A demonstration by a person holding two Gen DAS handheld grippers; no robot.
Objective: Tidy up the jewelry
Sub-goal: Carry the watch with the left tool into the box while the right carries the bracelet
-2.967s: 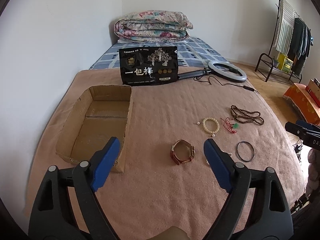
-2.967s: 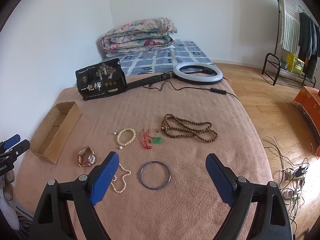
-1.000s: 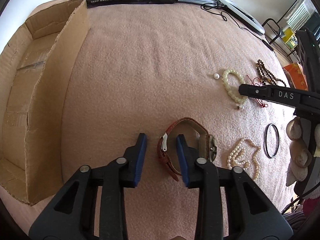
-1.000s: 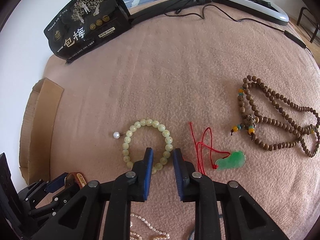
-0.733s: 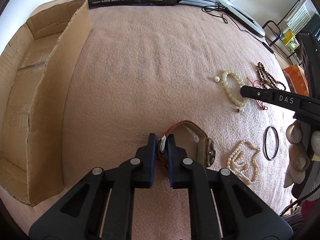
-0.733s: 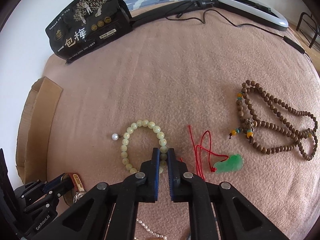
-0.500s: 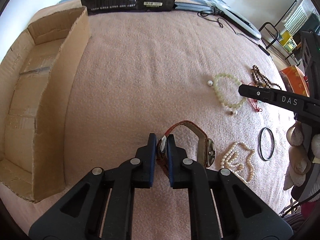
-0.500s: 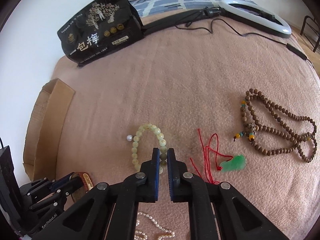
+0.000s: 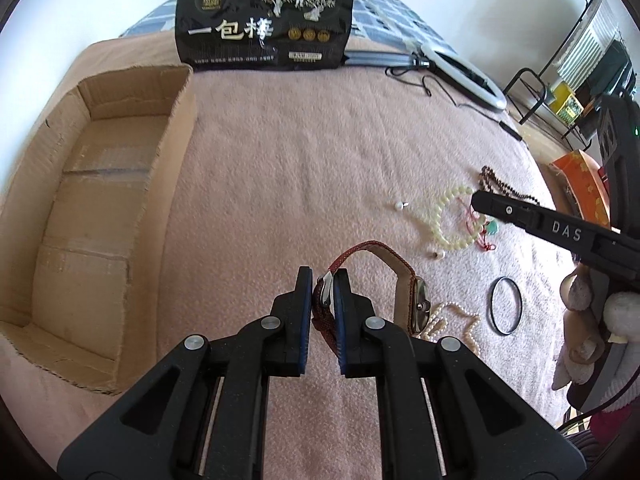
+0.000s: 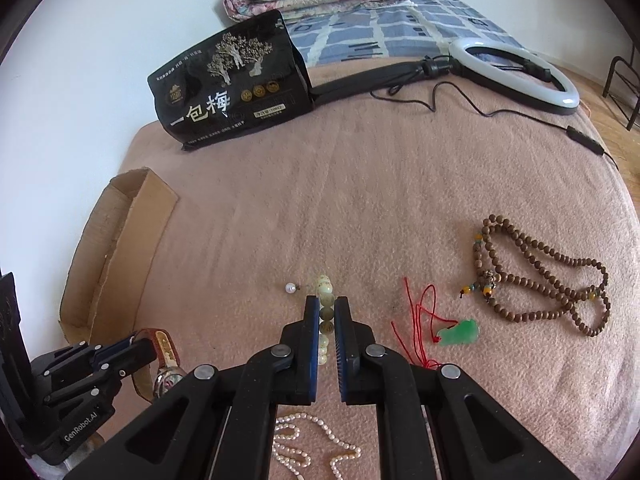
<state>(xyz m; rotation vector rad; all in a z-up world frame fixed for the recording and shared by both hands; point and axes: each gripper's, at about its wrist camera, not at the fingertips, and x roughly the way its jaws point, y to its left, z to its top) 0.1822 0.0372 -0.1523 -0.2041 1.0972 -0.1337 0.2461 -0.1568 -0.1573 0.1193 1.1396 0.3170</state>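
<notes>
My left gripper (image 9: pixel 323 280) is shut on the strap of a red-brown watch (image 9: pixel 416 300), which hangs just above the pink blanket (image 9: pixel 300 160). In the right wrist view the same gripper (image 10: pixel 134 346) and watch (image 10: pixel 164 356) show at the lower left. My right gripper (image 10: pixel 327 306) is shut on a pale green bead bracelet (image 10: pixel 324 285), lifted edge-on between the pads. From the left wrist view the right gripper (image 9: pixel 478 200) holds that bracelet (image 9: pixel 440 224) dangling as a loop. An open cardboard box (image 9: pixel 100 200) lies to the left.
On the blanket lie a loose pearl (image 10: pixel 291 288), a green pendant (image 10: pixel 460 332) on red cord, a brown bead necklace (image 10: pixel 540 280), a pearl necklace (image 10: pixel 316 440) and a black bangle (image 9: pixel 505 306). A black bag (image 10: pixel 232 92) and a ring light (image 10: pixel 516 72) sit at the back.
Both grippers came down open, then closed, the left on the watch strap and the right on the bead bracelet. Both have since risen, lifting their pieces off the blanket.
</notes>
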